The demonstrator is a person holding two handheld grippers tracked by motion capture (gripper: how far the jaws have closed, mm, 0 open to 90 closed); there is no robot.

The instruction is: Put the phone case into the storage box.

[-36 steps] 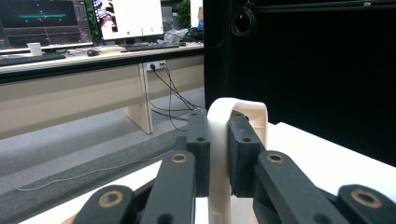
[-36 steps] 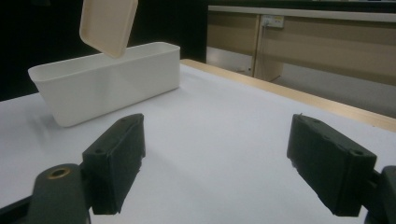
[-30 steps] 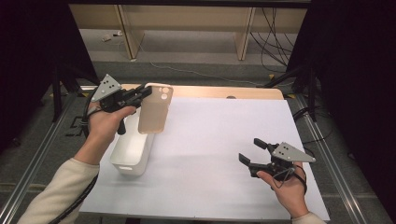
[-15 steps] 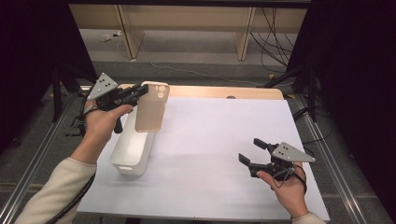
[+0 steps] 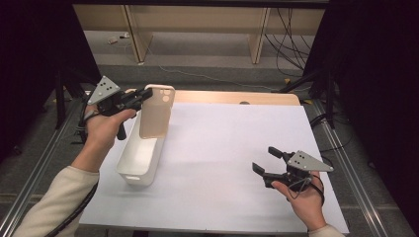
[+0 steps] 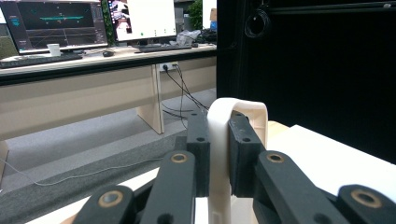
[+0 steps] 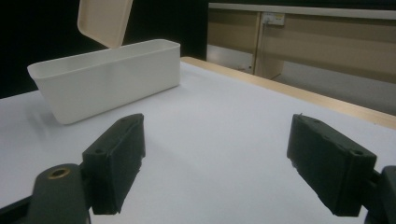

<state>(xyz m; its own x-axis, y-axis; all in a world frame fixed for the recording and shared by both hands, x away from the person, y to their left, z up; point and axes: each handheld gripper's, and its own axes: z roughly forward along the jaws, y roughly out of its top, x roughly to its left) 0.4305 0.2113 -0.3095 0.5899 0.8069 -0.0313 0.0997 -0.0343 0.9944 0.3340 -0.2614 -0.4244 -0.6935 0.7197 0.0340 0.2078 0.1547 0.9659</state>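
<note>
A lab or research office is indicated. A bench covered with a white sheet is framed by metal rails and flanked by black curtains, as in a recording rig. Behind it, long wooden desks are seen carrying computer monitors, one showing a plotted trace, along with a keyboard and a paper cup. Loose cables are hung under the desks, and a grey carpeted floor is visible.
</note>
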